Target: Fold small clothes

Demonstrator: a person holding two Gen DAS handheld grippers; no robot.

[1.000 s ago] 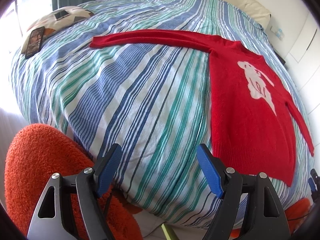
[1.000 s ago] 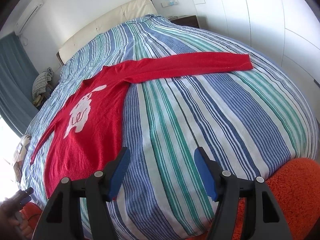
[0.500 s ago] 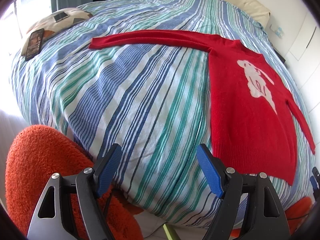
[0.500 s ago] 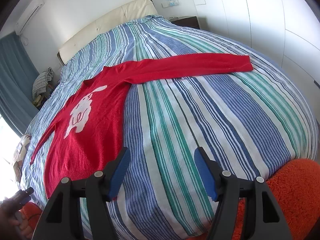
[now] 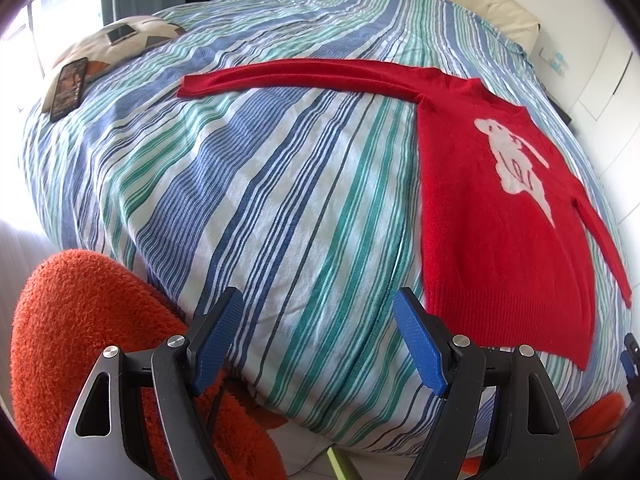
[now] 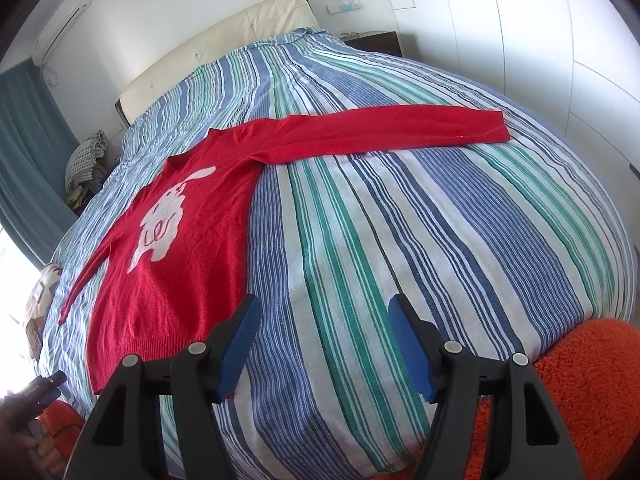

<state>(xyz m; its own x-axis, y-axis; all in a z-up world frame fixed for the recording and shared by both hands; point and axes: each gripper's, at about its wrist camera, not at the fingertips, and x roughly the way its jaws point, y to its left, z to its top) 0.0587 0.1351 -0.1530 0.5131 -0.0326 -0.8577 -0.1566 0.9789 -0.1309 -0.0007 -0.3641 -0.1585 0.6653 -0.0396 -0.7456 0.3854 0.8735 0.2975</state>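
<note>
- phone (image 5: pixel 68 88) on cushion far left, striped bed (image 5: pixel 256 208) under all
- red sweater (image 5: pixel 500 216) flat, sleeves spread, unmoved vs 1 s ago; views barely shifted, so fold not begun
- left gripper (image 5: pixel 318 342) wide, empty, short of hem
- right gripper (image 6: pixel 324 350) wide, empty, left pad over hem corner, contact unclear

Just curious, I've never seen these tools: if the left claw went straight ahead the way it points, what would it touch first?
Probably the striped bedspread: the open left claw aims at bare cover, with the red sweater off to its right.
</note>
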